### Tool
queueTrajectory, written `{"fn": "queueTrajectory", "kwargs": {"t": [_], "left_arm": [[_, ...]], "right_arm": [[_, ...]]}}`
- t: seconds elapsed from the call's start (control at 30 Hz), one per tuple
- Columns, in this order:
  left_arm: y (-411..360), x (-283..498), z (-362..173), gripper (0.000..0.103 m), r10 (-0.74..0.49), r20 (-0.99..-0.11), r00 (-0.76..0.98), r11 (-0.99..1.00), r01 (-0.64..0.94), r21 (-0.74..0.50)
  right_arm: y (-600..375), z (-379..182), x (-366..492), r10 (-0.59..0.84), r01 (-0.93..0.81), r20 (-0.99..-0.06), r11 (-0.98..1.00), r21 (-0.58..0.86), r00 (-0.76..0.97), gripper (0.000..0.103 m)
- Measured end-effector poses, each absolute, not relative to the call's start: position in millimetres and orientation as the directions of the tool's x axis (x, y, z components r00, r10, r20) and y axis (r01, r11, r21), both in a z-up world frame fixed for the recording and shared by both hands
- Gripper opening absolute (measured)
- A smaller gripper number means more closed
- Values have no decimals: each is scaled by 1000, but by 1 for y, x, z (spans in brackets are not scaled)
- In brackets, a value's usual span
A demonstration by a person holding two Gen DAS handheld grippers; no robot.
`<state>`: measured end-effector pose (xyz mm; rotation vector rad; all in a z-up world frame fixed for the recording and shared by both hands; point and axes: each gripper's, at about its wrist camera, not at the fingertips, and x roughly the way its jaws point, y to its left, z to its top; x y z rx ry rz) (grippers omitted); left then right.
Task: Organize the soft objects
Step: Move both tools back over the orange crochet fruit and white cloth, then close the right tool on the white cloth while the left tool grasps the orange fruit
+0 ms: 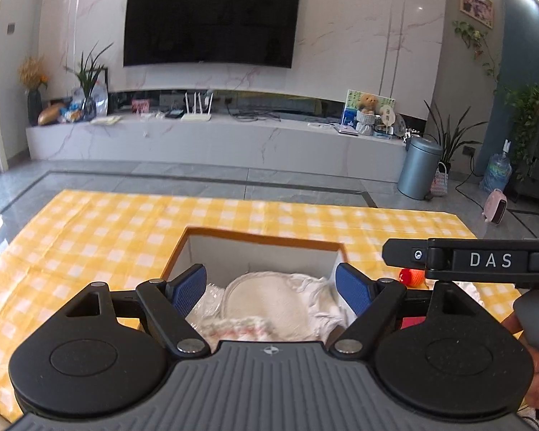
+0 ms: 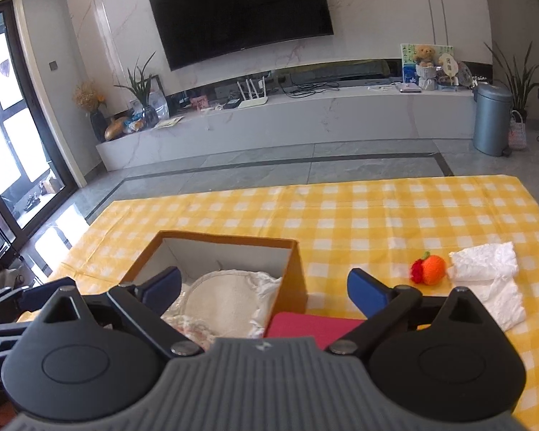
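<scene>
Blue-padded and spread wide, the left gripper [image 1: 271,285] hangs empty over the box [image 2: 212,237], where a cream pad [image 2: 219,296] and white cloths already lie. The right gripper [image 2: 264,289] gapes empty too. Best move, I'd say: swing right to the knitted orange toy [image 2: 429,269] and white cloth [image 2: 492,276] on the checked tablecloth [image 2: 377,208], pinching low. A red item [image 2: 312,327] is half hidden; the box floor is unseen.

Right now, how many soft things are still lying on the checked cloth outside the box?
2: a crocheted orange toy right of the box, and a white cloth just right of it. The grippers may hide others.
</scene>
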<state>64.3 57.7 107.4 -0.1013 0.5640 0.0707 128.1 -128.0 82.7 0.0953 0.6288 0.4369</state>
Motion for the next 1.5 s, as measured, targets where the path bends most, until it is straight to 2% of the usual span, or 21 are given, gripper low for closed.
{"fn": "queueTrajectory", "kwargs": {"t": [0.13,0.33,0.53,0.67,0.83,1.03,1.17,1.27,1.37,1.5], "left_arm": [[36,68,110,96,37,-537,843,996,-71,-44],[-9,77,110,96,-24,-546,837,998,48,28],[-58,110,99,96,-88,-601,794,983,165,74],[-91,155,80,96,-158,-660,734,952,290,95],[-124,235,39,96,-42,-774,632,928,312,205],[-145,312,-4,96,-83,-874,478,954,291,68],[-163,344,-32,96,-42,-908,418,964,257,74],[-174,354,-46,95,1,-910,415,962,249,114],[-180,360,-51,97,-39,-914,403,960,269,77],[-192,366,-55,97,-39,-919,392,958,276,77]], "right_arm": [[-151,90,127,415,-365,-526,909,202,742,97],[-195,94,140,372,-321,-501,928,188,782,97],[-250,86,174,219,-177,-520,976,131,825,98],[-289,53,205,130,-68,-577,989,128,806,99],[-331,-16,242,105,35,-660,980,196,744,99],[-329,-80,288,75,17,-788,994,108,611,99],[-319,-87,291,149,-38,-775,987,159,614,99],[-310,-86,293,144,-72,-756,989,128,639,99],[-307,-88,295,133,-80,-754,991,107,644,99],[-312,-94,301,148,-51,-759,987,149,634,99]]}}
